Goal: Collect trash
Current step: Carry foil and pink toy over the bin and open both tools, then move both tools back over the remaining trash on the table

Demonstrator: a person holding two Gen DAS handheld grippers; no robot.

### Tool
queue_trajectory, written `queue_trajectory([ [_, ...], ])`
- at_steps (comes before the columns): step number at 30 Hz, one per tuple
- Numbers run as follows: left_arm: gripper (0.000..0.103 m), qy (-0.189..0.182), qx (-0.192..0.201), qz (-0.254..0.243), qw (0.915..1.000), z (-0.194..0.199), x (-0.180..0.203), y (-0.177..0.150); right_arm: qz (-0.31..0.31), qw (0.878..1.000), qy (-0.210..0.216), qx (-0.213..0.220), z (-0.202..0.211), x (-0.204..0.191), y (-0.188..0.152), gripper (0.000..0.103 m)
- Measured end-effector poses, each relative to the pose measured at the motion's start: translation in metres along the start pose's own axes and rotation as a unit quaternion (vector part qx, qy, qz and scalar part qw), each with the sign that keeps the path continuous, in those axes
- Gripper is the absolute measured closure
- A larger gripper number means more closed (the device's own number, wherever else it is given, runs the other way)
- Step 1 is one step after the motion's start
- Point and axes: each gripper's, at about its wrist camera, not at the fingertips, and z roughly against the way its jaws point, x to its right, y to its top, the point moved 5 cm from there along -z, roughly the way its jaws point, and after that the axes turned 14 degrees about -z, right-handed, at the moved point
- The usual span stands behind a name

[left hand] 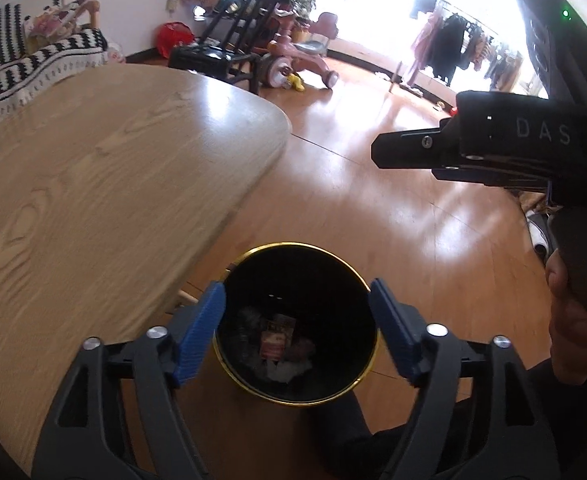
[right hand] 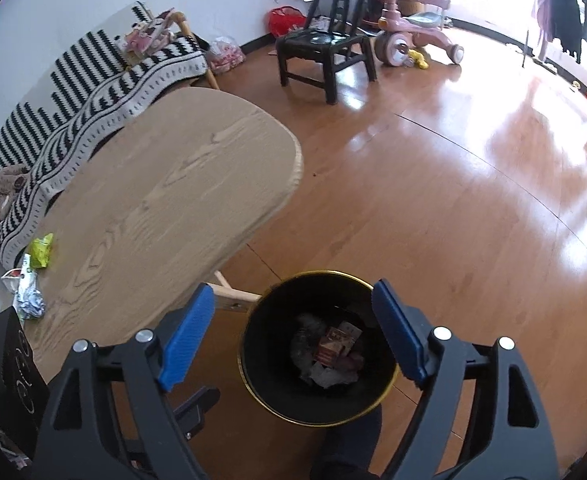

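A black trash bin with a gold rim [left hand: 229,364] [right hand: 249,384] stands on the floor by the table's corner, holding a red-and-tan box [left hand: 276,339] [right hand: 335,344] and crumpled paper. My left gripper [left hand: 298,324] is open and empty, right above the bin's mouth. My right gripper [right hand: 293,330] is open and empty, also above the bin; its body shows in the left wrist view [left hand: 493,144]. On the wooden table [right hand: 165,200] [left hand: 93,184] a green wrapper [right hand: 42,250] and a crumpled silver wrapper [right hand: 25,292] lie at the far left edge.
A striped sofa [right hand: 93,84] lies behind the table. A black chair [right hand: 325,44] and a pink tricycle [right hand: 413,32] stand on the wood floor further back. A clothes rack [left hand: 453,48] stands by the bright window.
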Motion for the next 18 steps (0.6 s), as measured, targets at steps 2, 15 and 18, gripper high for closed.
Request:
queue_trajectory([
  [2,0.022,0.01,0.005,0.004,0.9999,0.01,-0.006,-0.002,0.012,1.0,0.01,0.003,0.001,-0.015,-0.001,0.024],
  [15,0.01,0.148,0.024,0.101,0.9836,0.143,-0.123,-0.053,0.114,0.986,0.121,0.006,0.017,-0.164,-0.035,0.012],
  [18,0.01,0.189,0.027,0.132,0.9727,0.184,-0.156,-0.079,0.138,0.98,0.147,-0.003,0.017,-0.205,-0.051,0.012],
])
